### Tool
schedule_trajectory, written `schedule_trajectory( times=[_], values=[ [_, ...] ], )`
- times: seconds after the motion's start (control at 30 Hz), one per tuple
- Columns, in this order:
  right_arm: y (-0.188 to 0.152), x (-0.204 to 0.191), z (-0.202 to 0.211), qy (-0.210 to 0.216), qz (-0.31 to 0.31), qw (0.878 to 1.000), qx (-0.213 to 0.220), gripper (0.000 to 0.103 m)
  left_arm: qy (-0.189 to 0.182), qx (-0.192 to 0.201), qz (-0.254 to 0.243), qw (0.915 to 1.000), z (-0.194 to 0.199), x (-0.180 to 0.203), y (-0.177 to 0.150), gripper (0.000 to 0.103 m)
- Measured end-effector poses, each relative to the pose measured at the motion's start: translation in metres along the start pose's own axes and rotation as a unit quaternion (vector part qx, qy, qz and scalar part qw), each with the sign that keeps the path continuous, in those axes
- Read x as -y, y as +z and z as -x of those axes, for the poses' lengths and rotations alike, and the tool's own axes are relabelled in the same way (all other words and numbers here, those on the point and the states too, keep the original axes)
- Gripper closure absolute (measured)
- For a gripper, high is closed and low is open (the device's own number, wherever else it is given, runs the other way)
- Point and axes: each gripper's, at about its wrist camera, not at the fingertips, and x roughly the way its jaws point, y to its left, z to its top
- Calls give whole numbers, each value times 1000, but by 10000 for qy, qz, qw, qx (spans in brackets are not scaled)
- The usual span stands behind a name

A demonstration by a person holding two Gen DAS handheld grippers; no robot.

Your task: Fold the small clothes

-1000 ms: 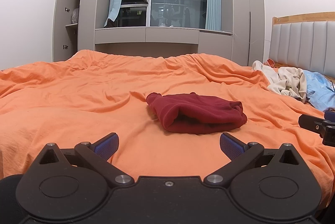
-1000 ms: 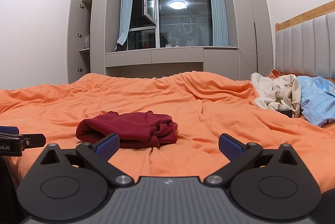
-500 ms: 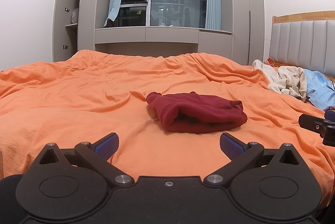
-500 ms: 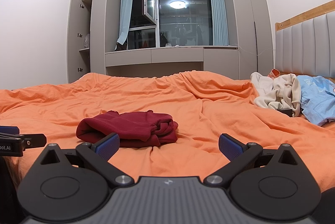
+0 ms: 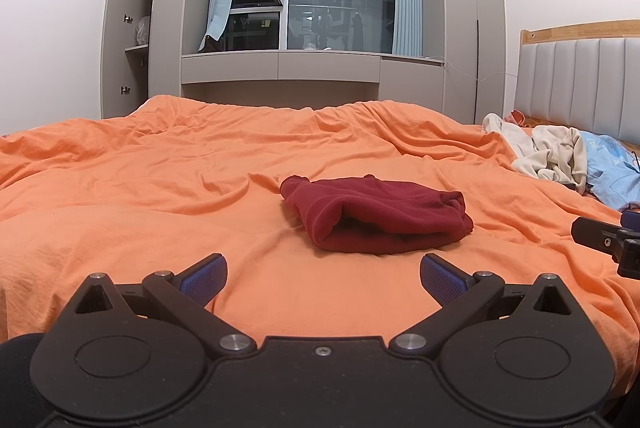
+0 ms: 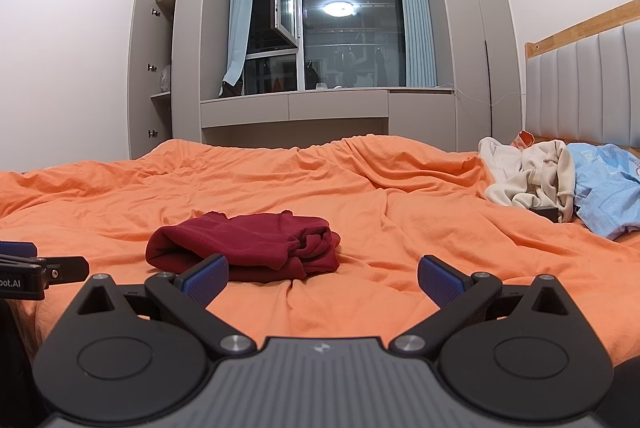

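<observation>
A dark red garment (image 5: 374, 214) lies folded in a small bundle on the orange bed cover (image 5: 160, 196). It also shows in the right wrist view (image 6: 244, 246), left of centre. My left gripper (image 5: 322, 274) is open and empty, just short of the bundle. My right gripper (image 6: 322, 274) is open and empty, to the right of the bundle. Each gripper's tip shows at the edge of the other's view.
A cream garment (image 6: 528, 182) and a light blue garment (image 6: 604, 188) lie in a pile at the right near the padded headboard (image 6: 580, 84). Grey cupboards and a window (image 6: 340, 32) stand beyond the far side of the bed.
</observation>
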Motion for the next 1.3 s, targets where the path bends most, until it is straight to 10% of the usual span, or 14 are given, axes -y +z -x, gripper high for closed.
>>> schedule_trajectory(
  times=[0.63,1.3],
  values=[
    [1,0,0,-1,-3,10000,-5,0,19,-47,-24,10000,-1,1,1,1],
    [-1,0,0,-6,-7,10000,-14,0,810,-222,-266,9961,10,-14,0,1]
  ],
)
